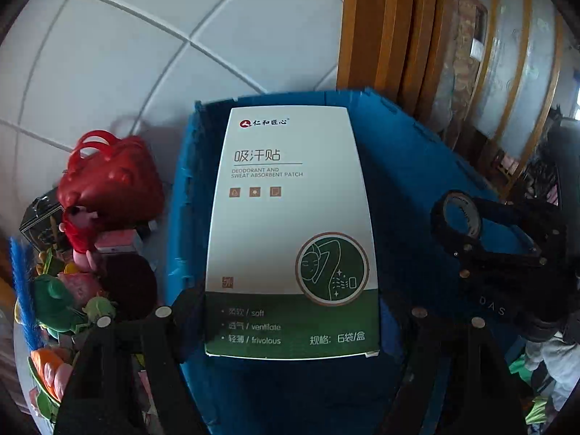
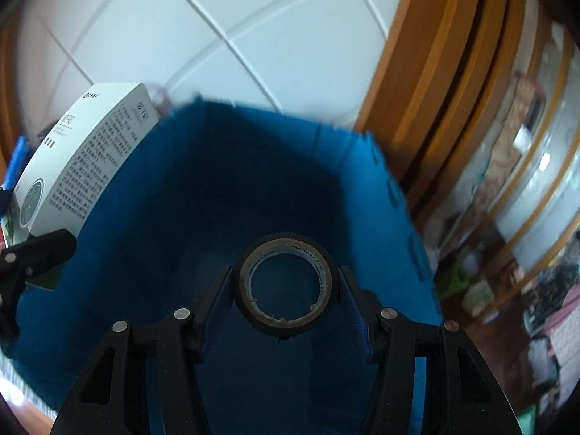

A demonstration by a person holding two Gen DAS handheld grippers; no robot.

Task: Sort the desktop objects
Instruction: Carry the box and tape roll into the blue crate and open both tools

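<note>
My left gripper [image 1: 293, 322] is shut on a white and green sweat patch box [image 1: 290, 232] and holds it flat over the open blue storage box [image 1: 417, 181]. My right gripper [image 2: 284, 290] is shut on a black tape roll [image 2: 284, 286] and holds it above the blue box's inside [image 2: 203, 195]. In the left wrist view the right gripper [image 1: 460, 232] and its tape roll [image 1: 457, 217] hang over the box's right part. In the right wrist view the patch box [image 2: 78, 159] and a left finger [image 2: 40, 250] show at the left.
A heap of toys lies left of the blue box: a red bag [image 1: 108, 181], green and orange plastic pieces [image 1: 58, 304], a blue brush [image 1: 20, 290]. White tiled wall [image 1: 145, 54] stands behind. A wooden cabinet with glass doors [image 1: 471, 72] stands at the right.
</note>
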